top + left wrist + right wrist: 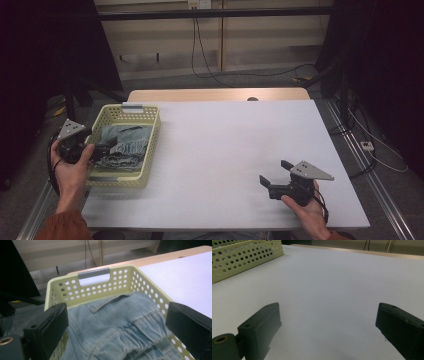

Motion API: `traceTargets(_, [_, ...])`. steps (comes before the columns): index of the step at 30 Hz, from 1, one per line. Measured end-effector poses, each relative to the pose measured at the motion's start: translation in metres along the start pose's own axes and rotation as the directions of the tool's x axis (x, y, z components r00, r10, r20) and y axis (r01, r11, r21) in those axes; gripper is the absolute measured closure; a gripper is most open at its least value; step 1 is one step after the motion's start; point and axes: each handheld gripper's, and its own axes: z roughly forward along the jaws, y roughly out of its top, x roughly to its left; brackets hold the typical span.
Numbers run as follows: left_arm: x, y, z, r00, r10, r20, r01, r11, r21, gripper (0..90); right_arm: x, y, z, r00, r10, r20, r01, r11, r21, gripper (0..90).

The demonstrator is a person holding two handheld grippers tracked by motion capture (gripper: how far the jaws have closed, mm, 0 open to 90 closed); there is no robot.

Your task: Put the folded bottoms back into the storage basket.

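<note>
Denim, folded, lies in the yellow basket (150,131) at the surface's (225,150) left edge. From above, the left gripper (97,150) hangs over the jeans (125,145). Its own view shows jaws spread astride them, ready to pinch. The right gripper (328,327) waits, spread, over bare surface.

In the left gripper view the jeans (117,327) and basket (95,287) run off the bottom edge; in the high view the left gripper's (97,150) jaws blur into the denim.

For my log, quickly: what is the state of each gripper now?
Left gripper: open, holding nothing, over the jeans in the basket.
Right gripper: open, holding nothing.
</note>
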Motion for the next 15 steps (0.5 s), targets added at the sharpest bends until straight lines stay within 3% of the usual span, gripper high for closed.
traceTargets(2, [-0.001,-0.001,-0.004,0.9996,-0.028,-0.008,0.028,0.9994,-0.020,4.8,0.000,0.000,0.000,1.0000,0.002,0.001,-0.002,1.000,-0.002,5.8])
traceTargets(4, [-0.001,-0.003,-0.007,0.9988,-0.046,0.015,0.047,0.9985,-0.028,4.9,0.000,0.000,0.000,1.0000,0.005,0.002,-0.005,1.000,-0.001,5.8])
traceTargets(6, [-0.003,-0.003,-0.010,0.9996,-0.027,-0.001,0.027,0.9995,-0.019,5.4,-0.001,0.000,-0.001,1.0000,0.003,0.002,-0.003,1.000,-0.003,5.8])
traceTargets(12, [-0.013,-0.004,-0.019,0.9997,-0.002,0.026,0.002,0.9999,-0.017,5.4,0.000,0.000,0.000,1.0000,0.002,0.000,-0.002,1.000,-0.002,5.8])
traceTargets(15, [-0.016,-0.003,-0.025,0.9996,0.019,0.020,-0.018,0.9997,-0.016,5.4,-0.001,0.000,0.000,1.0000,0.004,-0.001,-0.004,1.000,-0.002,5.8])
